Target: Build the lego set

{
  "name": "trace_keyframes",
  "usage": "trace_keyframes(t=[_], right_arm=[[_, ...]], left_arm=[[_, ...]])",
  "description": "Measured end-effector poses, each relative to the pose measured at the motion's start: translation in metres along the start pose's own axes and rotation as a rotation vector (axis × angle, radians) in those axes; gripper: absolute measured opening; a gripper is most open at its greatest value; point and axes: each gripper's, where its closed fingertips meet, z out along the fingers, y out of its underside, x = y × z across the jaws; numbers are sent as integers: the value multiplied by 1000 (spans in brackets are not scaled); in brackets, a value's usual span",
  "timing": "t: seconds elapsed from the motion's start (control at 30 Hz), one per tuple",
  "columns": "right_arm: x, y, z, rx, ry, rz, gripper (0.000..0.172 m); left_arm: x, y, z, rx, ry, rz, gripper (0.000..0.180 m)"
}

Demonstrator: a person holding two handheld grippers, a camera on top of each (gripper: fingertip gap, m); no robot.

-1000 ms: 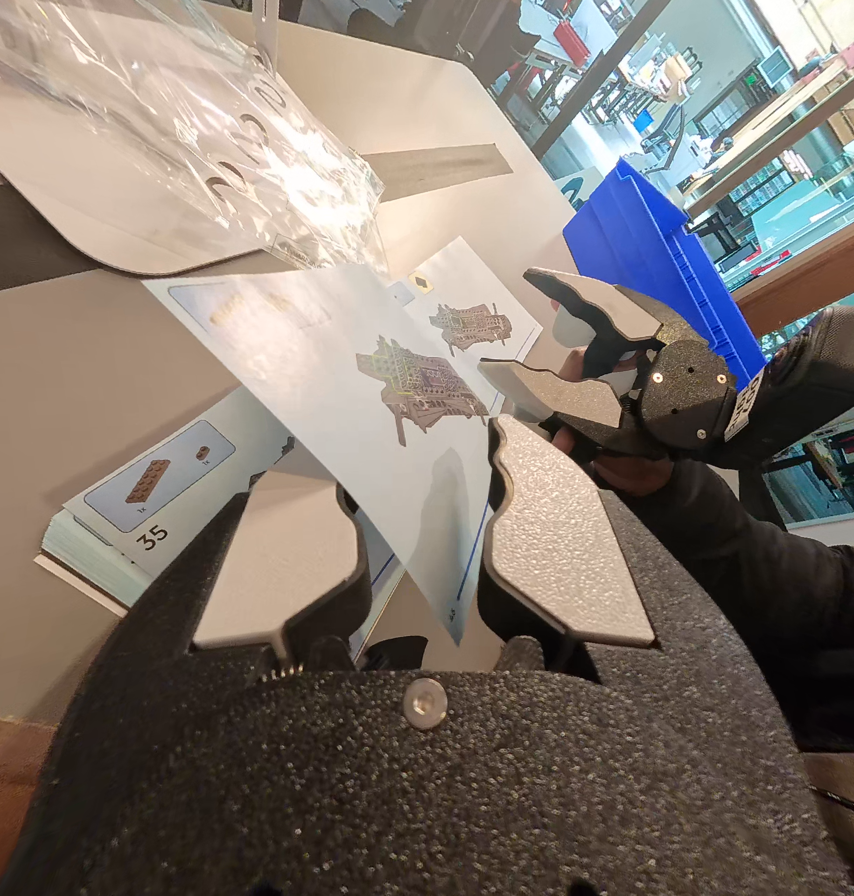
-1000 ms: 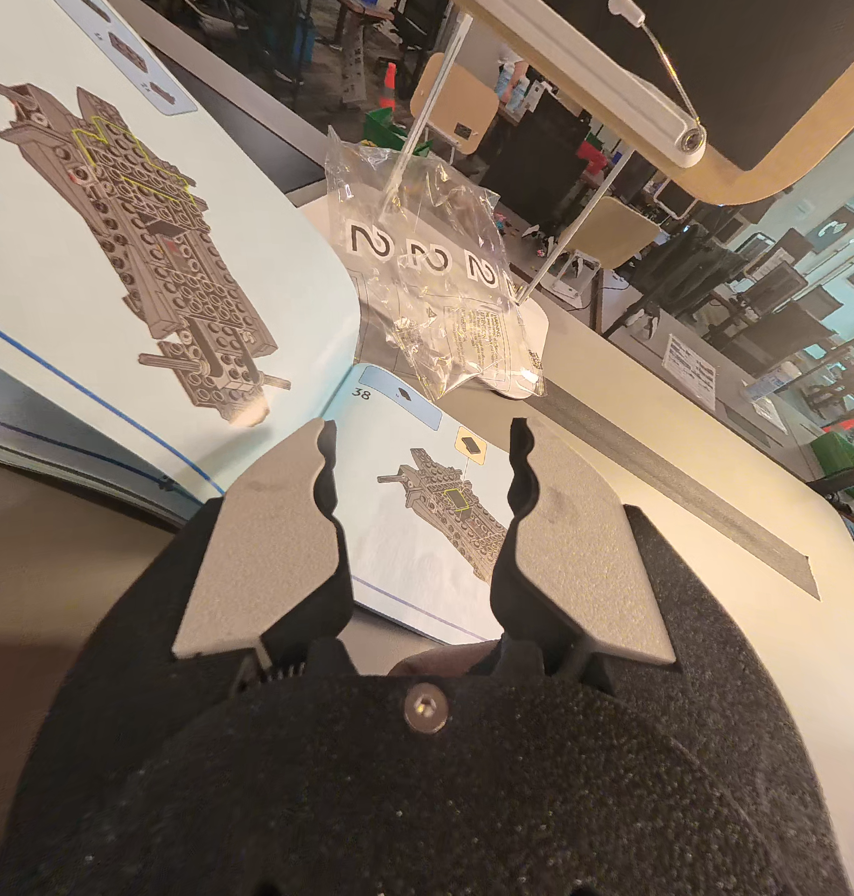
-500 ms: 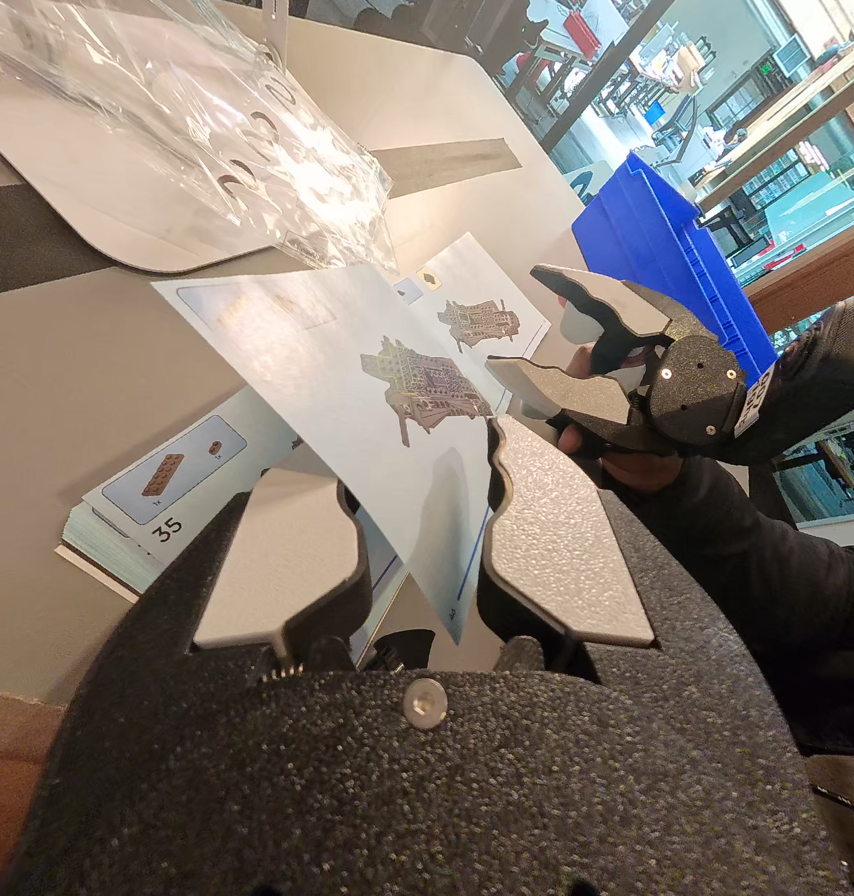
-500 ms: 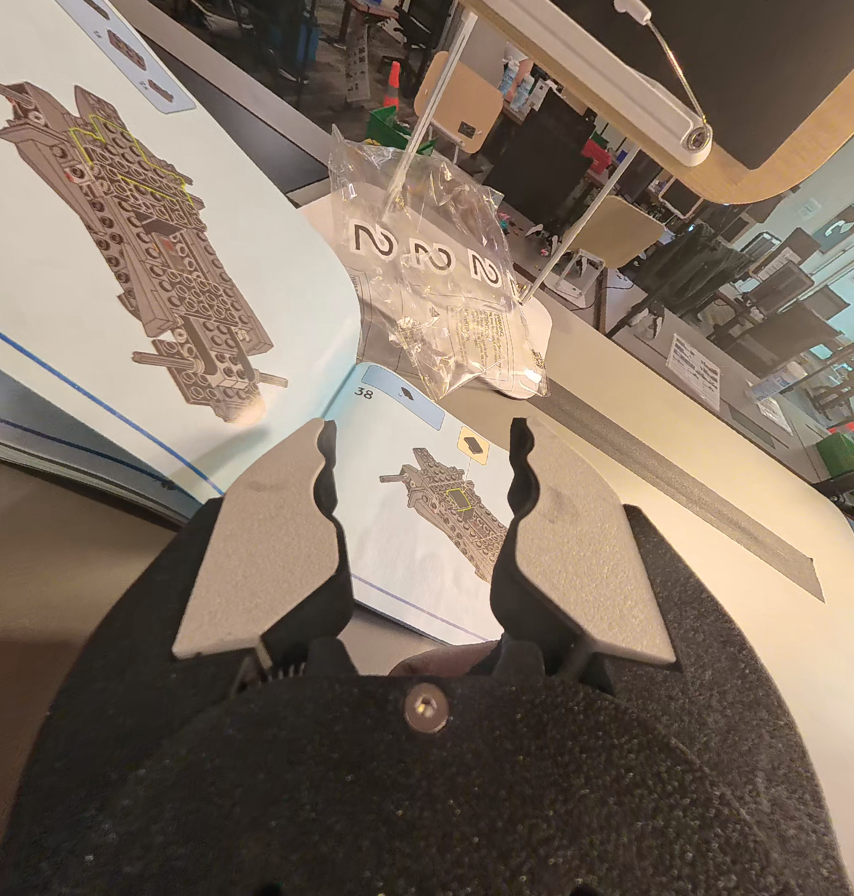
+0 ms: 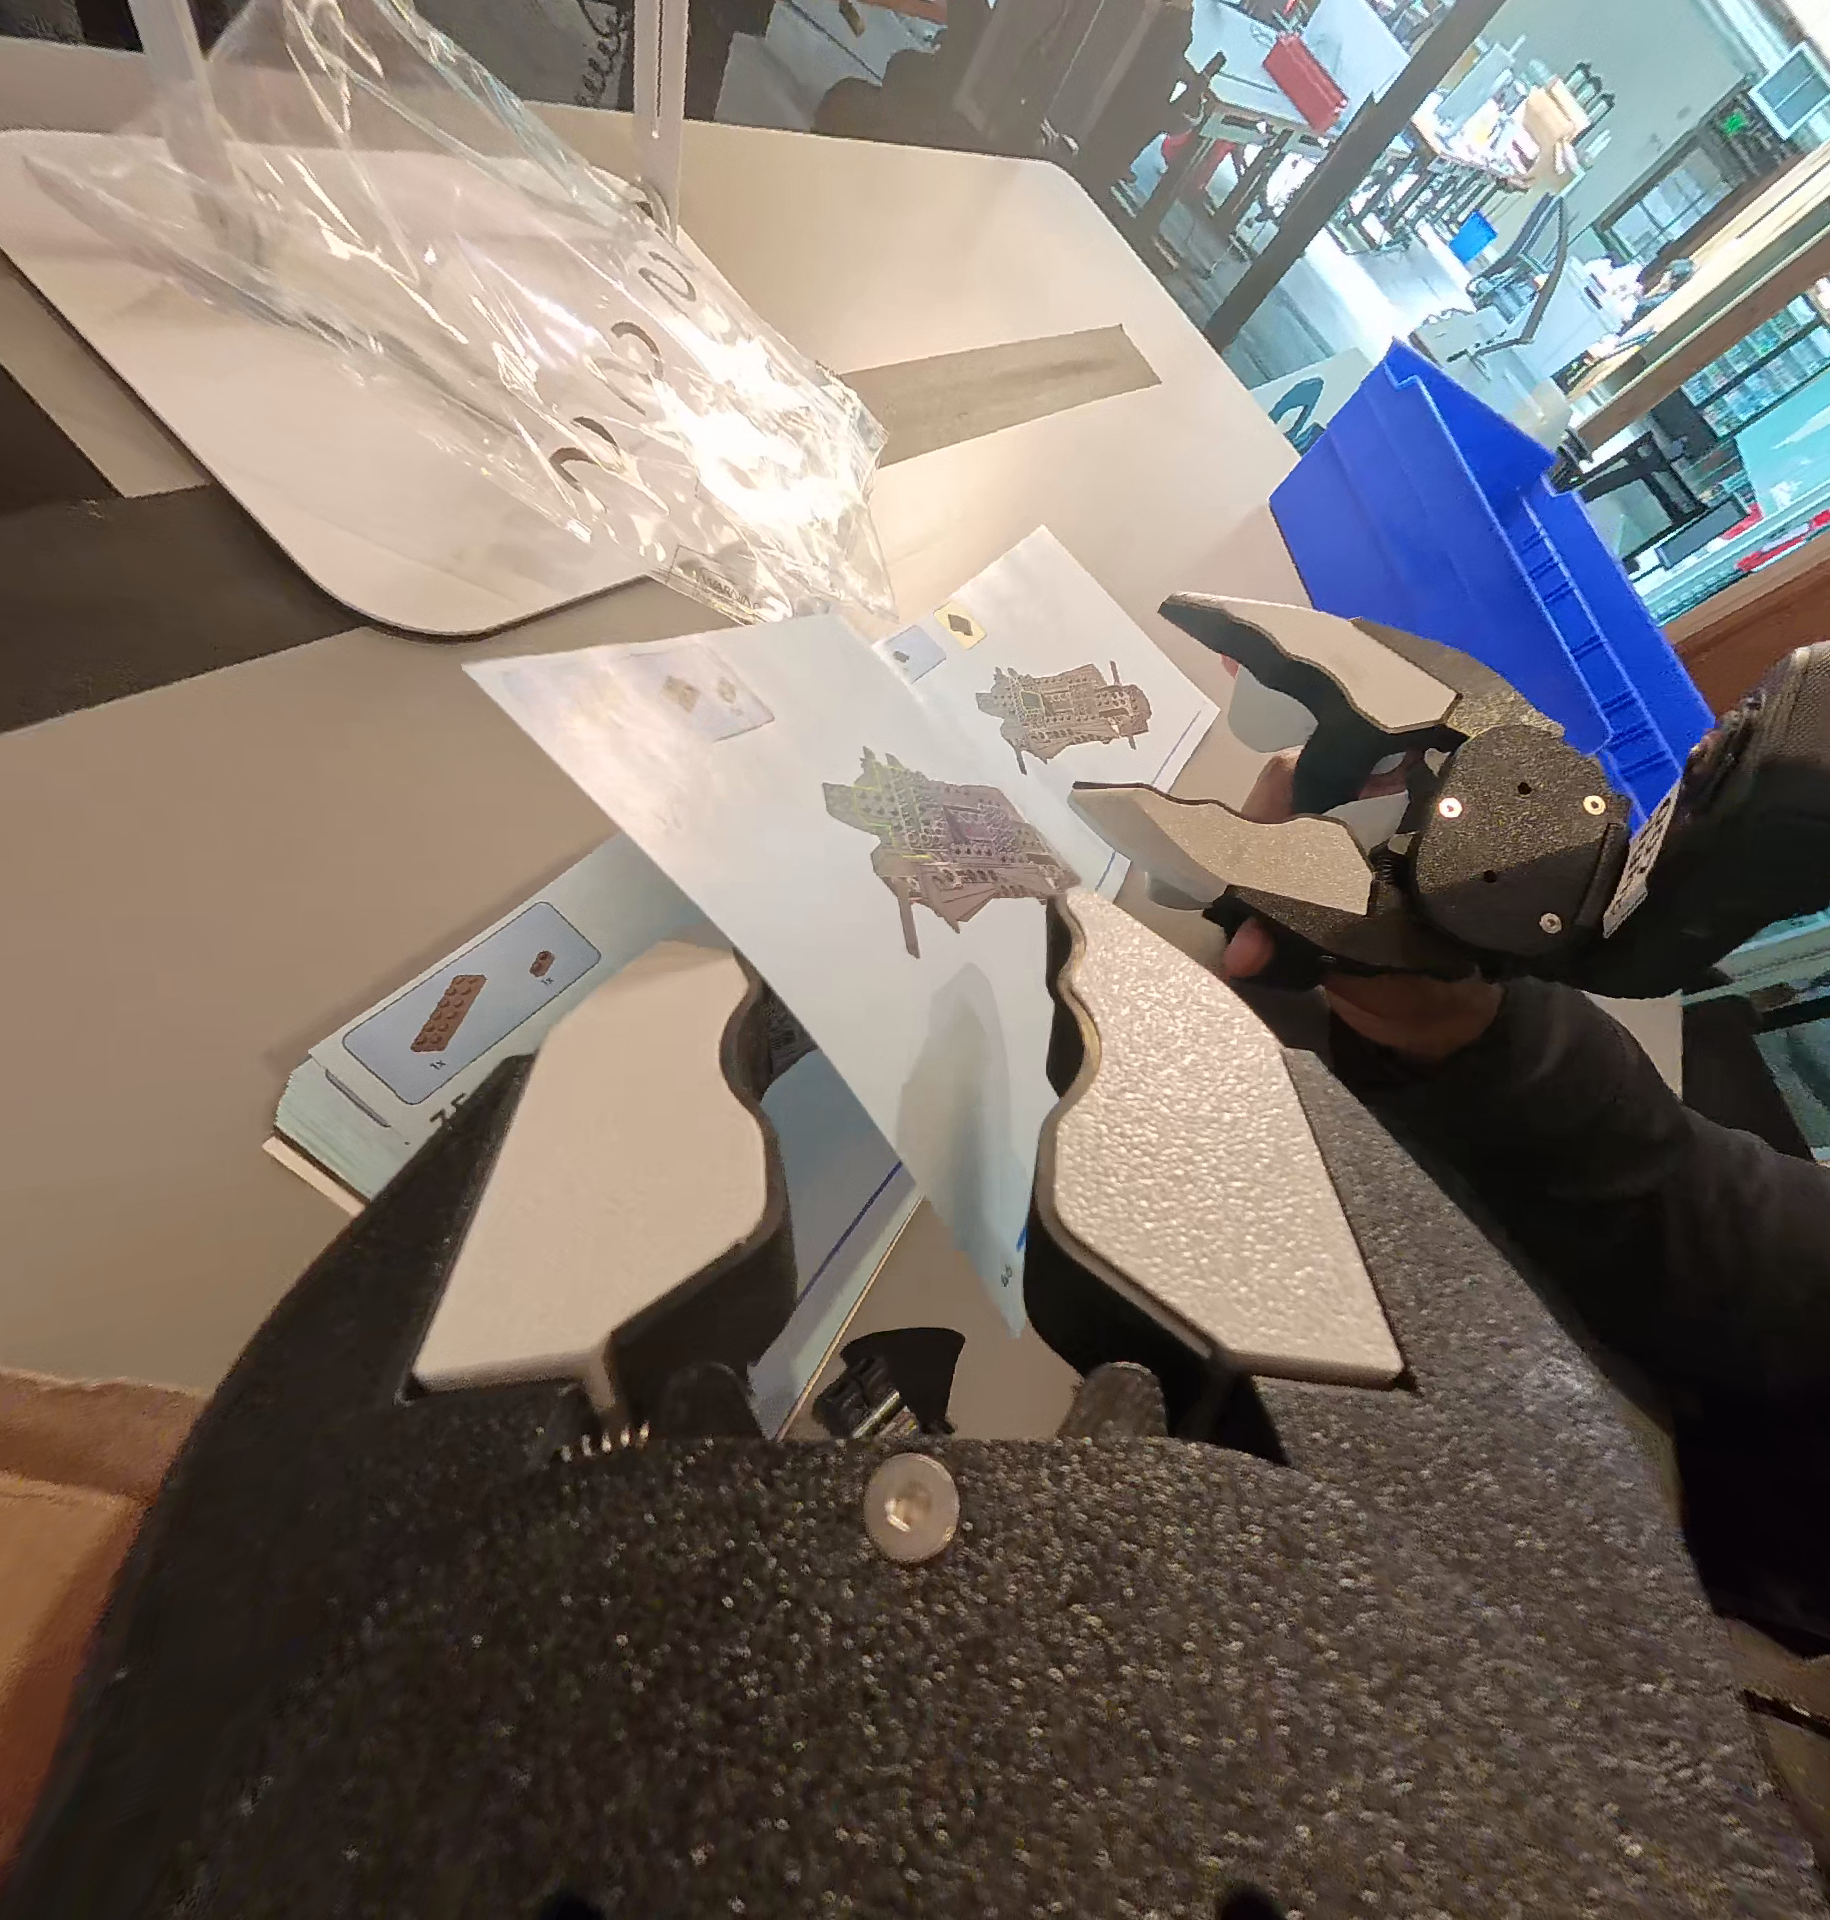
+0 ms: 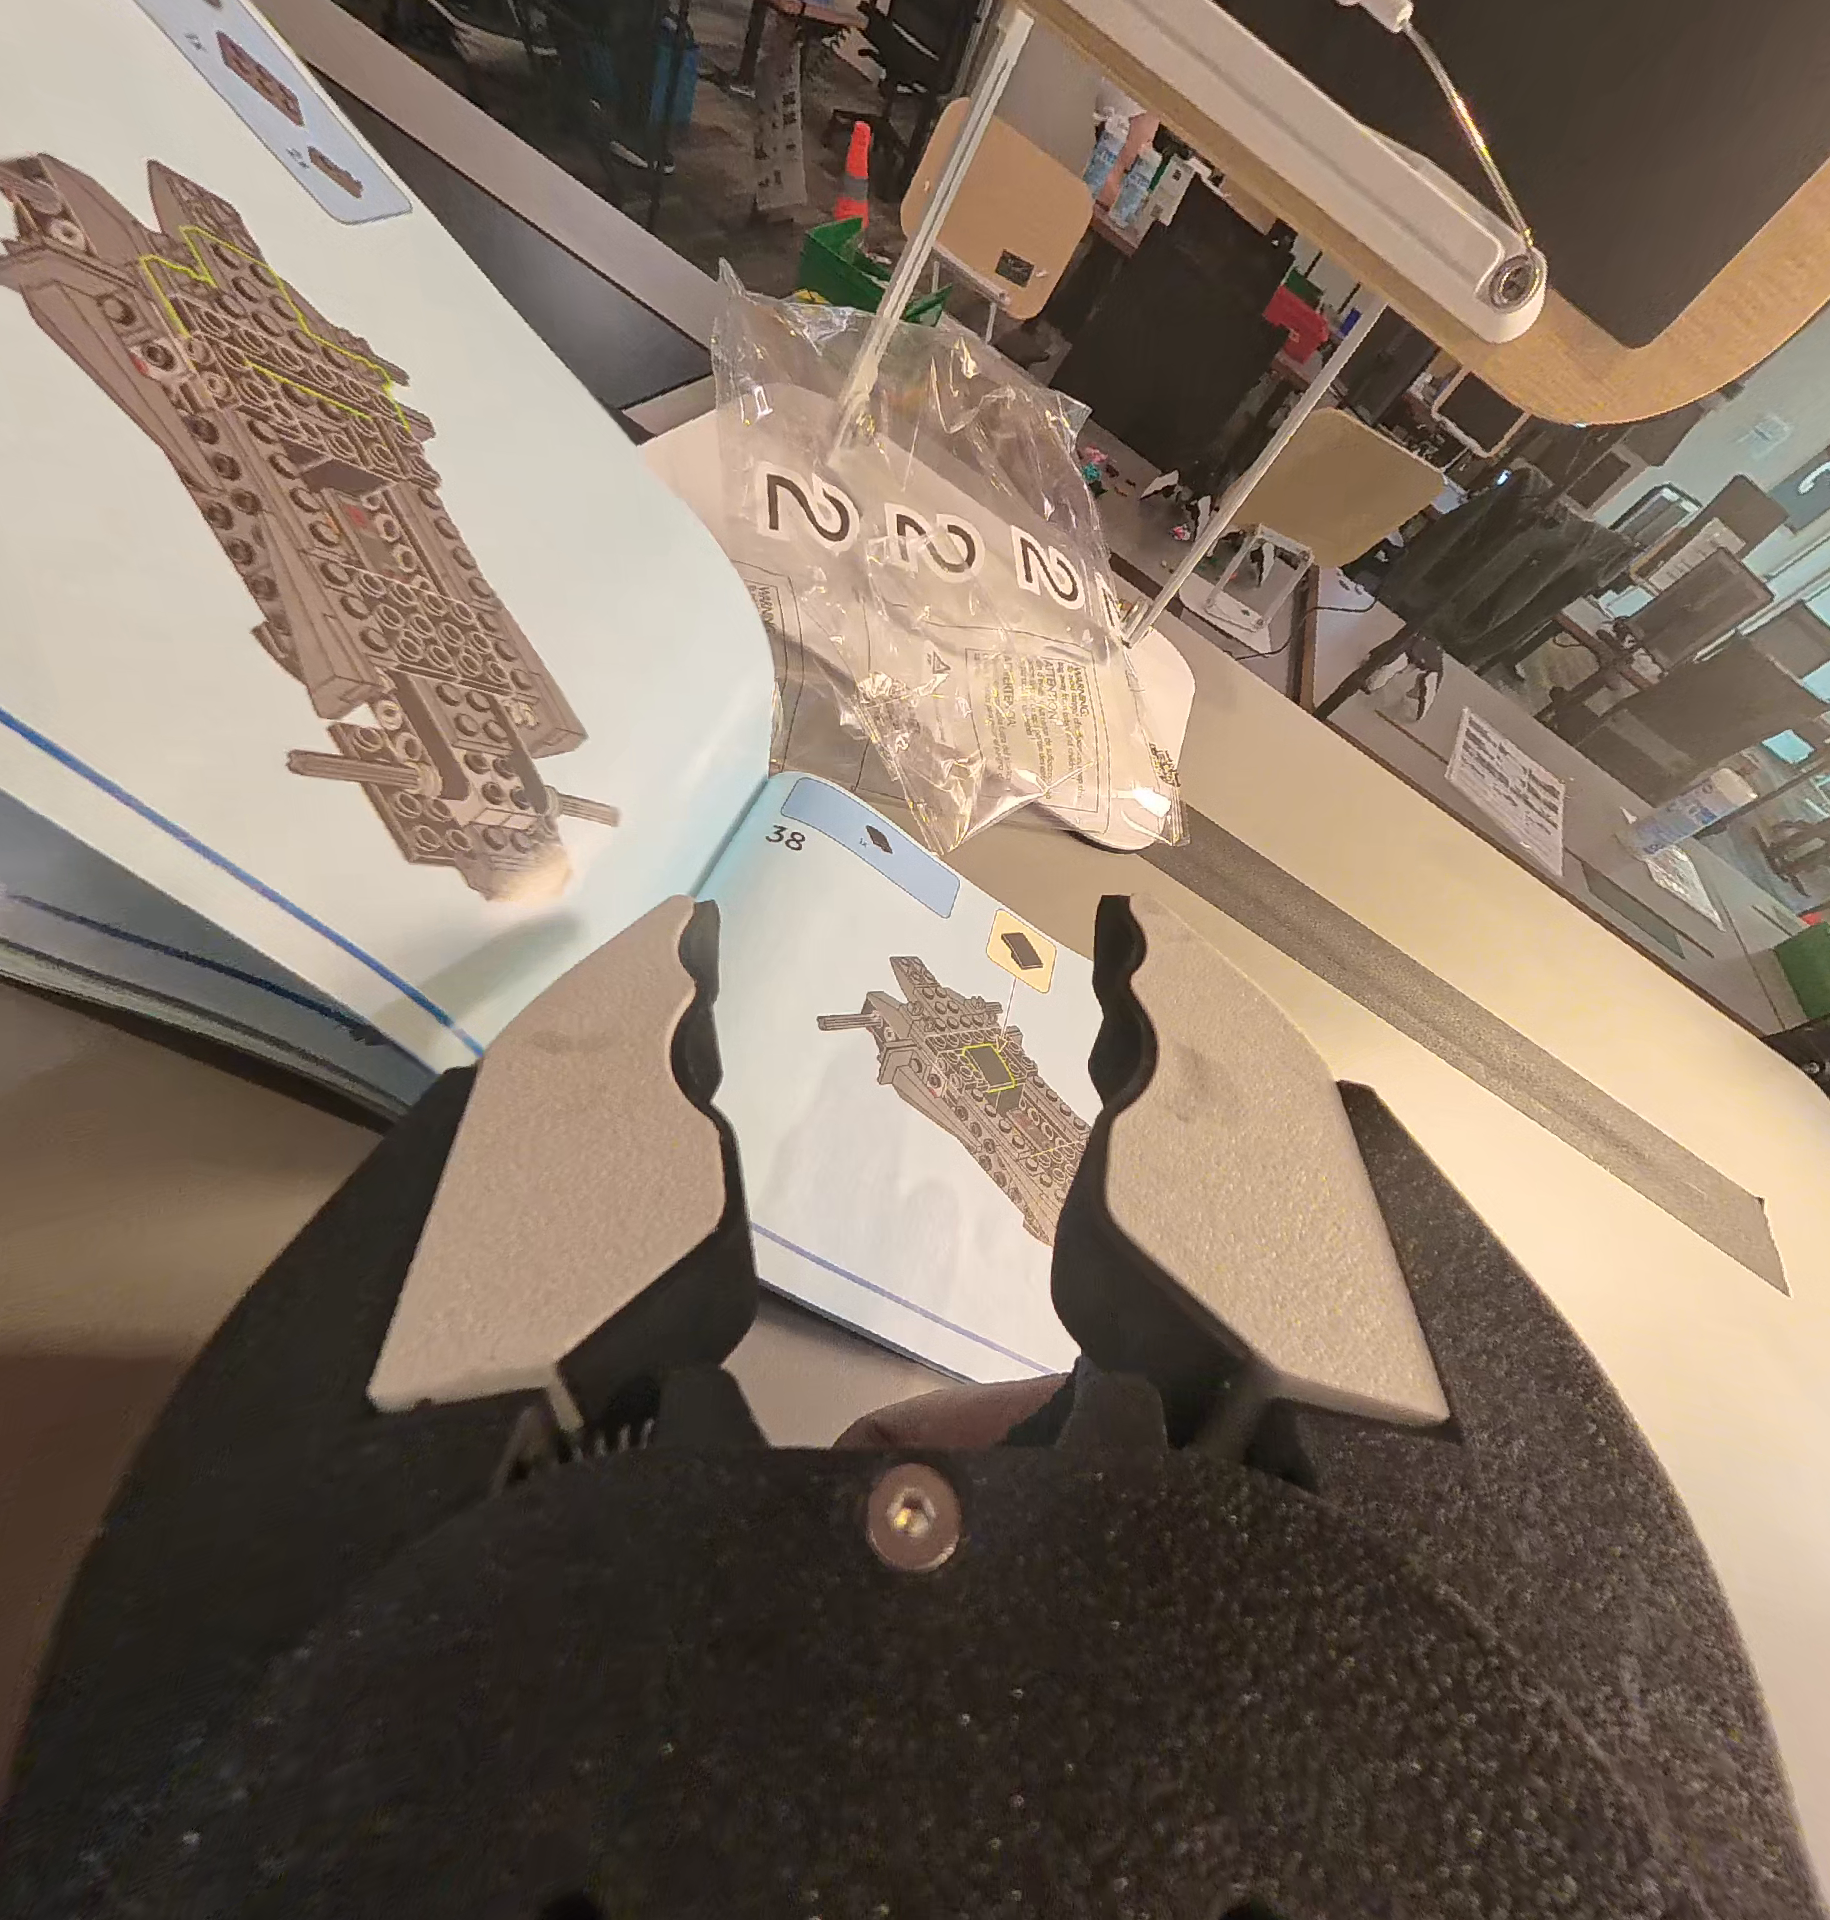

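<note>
The left gripper (image 5: 895,945) has its fingers (image 5: 1191,1132) apart, and a raised page (image 5: 786,821) of the instruction booklet (image 5: 454,1018) stands slanted in the gap between them. The page's lower edge lies against the inner face of the right-hand finger, while the other finger stands clear of it, so nothing is clamped. The right gripper (image 6: 906,914) hovers with its fingers (image 6: 568,1132) wide and nothing between them, over the flat right-hand page (image 6: 921,1122) of the open booklet (it also shows side-on in the left wrist view, held by a hand in a dark sleeve).

The booklet lies open on the grey table (image 5: 163,831), its raised leaf curving up from the spine. The page looks thin, light and glossy; I judge it would flex and slip easily, and crease or tear if pinched hard near the binding. The free outer edge or lower corner seems the safest place to take hold, with both pads flat on the paper.

Just beyond the booklet, a crumpled clear plastic bag (image 6: 932,582) rests partly on a white lamp base (image 5: 298,416), whose thin stem rises from it. A blue bin (image 5: 1462,582) stands past the right gripper at the table's far side.
</note>
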Motion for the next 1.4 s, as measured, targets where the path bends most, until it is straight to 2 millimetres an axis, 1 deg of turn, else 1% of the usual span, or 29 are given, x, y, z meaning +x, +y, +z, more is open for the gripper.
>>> trace_keyframes(t=[0.1,0.27,0.4,0.47,0.57,0.8,1.0,1.1,1.17,1.27,1.4], right_arm=[[-1,0,0,-1,-1,-4,70],[-1,0,0,2,-9,-1,70],[-1,-1,-1,8,-19,8,70],[-2,-1,-1,7,-26,9,70],[-3,0,-1,5,-32,6,70],[-6,1,0,-4,-40,-12,70],[-9,1,0,-10,-44,-38,70],[-11,4,-2,-21,-69,-39,70],[-15,8,-6,-33,-124,-41,69],[-17,19,-22,-77,-203,-32,68],[-15,37,-52,-130,-306,33,66]], left_arm=[[-2,-5,-9,13,-35,40,52],[-7,-16,-31,33,-118,133,57],[-6,-20,-45,29,-166,222,58],[-3,-20,-47,23,-159,259,58],[1,-17,-46,3,-143,288,58],[-4,-5,-41,-55,-145,303,58],[-3,11,-38,-125,-100,347,59],[1,28,-35,-203,-56,388,59],[6,41,-33,-269,-27,438,59],[13,57,-32,-343,15,511,59],[25,69,-29,-389,80,546,58]])
